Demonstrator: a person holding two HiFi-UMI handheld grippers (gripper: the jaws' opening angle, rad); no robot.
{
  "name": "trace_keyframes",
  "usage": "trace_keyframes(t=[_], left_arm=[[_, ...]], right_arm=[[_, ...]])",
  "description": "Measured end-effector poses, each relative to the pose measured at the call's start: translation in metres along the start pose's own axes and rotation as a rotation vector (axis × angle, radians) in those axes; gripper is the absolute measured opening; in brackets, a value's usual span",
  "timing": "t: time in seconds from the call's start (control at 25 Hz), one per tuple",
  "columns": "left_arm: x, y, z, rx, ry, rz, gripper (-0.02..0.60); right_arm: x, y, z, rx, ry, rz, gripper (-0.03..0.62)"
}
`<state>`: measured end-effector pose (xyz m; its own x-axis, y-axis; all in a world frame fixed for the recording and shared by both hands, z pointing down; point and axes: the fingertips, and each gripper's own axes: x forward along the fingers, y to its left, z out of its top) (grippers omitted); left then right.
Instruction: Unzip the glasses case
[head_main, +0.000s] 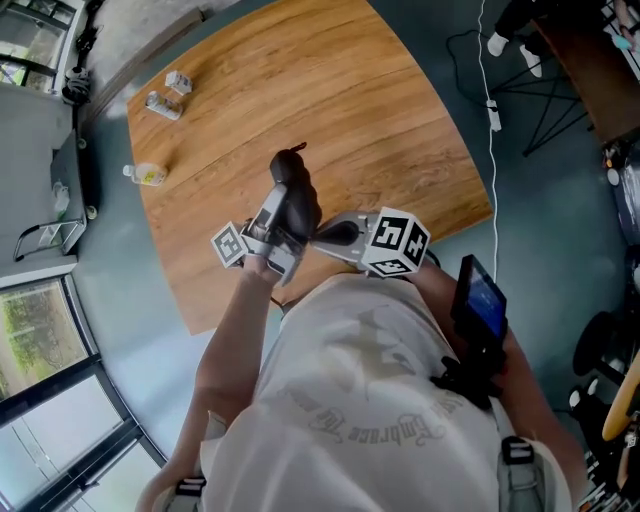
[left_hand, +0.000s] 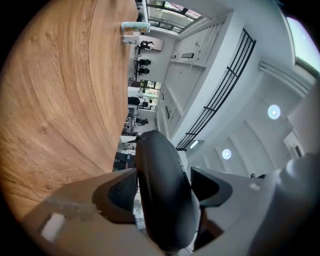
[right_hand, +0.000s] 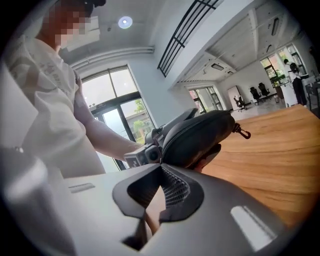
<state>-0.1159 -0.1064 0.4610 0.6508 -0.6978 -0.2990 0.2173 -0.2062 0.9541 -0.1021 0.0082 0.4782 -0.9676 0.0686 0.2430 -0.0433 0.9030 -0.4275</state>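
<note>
A black glasses case (head_main: 297, 195) is held up above the wooden table (head_main: 360, 100), near its front edge. My left gripper (head_main: 285, 225) has its jaws spread wide round the case's lower end; in the left gripper view the case (left_hand: 162, 190) fills the gap of the left gripper (left_hand: 165, 182) between both pads. My right gripper (head_main: 322, 237) comes in from the right, shut, and in the right gripper view the right gripper's (right_hand: 161, 167) tips sit against the underside of the case (right_hand: 200, 137). I cannot see a zipper pull between them. A small clip (right_hand: 245, 133) hangs from the case's far end.
Small packets (head_main: 165, 98) and a little bottle (head_main: 148, 175) lie at the table's far left corner. A white cable (head_main: 493, 110) runs over the floor to the right of the table. A device with a screen (head_main: 480, 300) is strapped to the person's right forearm.
</note>
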Motion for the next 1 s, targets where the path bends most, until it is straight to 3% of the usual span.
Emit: trace_keyframes(t=[0.2, 0.32, 0.4, 0.56, 0.64, 0.8, 0.92, 0.96, 1.0], left_arm=[[-0.020, -0.003, -0.006, -0.030, 0.002, -0.080, 0.420], [-0.028, -0.010, -0.003, -0.044, -0.035, -0.133, 0.417], [-0.032, -0.014, 0.000, -0.036, -0.049, -0.159, 0.410], [-0.033, -0.027, 0.001, -0.015, -0.054, -0.220, 0.385], [-0.032, -0.031, -0.001, -0.023, -0.049, -0.234, 0.387], [-0.029, -0.025, -0.015, -0.040, 0.004, -0.192, 0.402], [-0.030, -0.014, -0.022, -0.043, 0.043, -0.127, 0.440], [-0.032, -0.009, -0.024, -0.044, 0.052, -0.102, 0.438], [-0.033, -0.004, -0.024, -0.050, 0.056, -0.081, 0.376]], right_arm=[[-0.001, 0.013, 0.004, -0.035, 0.054, 0.092, 0.003], [0.001, 0.018, 0.008, -0.022, 0.056, 0.140, 0.003], [0.001, 0.019, 0.012, 0.044, 0.006, 0.174, 0.004], [-0.008, 0.023, 0.029, 0.264, -0.197, 0.307, 0.004], [-0.007, 0.028, 0.030, 0.328, -0.235, 0.356, 0.004], [0.002, 0.039, 0.014, 0.292, -0.147, 0.381, 0.005], [0.007, 0.044, -0.005, 0.185, -0.001, 0.362, 0.005], [0.008, 0.044, -0.012, 0.152, 0.044, 0.353, 0.003], [0.007, 0.042, -0.016, 0.133, 0.069, 0.343, 0.005]])
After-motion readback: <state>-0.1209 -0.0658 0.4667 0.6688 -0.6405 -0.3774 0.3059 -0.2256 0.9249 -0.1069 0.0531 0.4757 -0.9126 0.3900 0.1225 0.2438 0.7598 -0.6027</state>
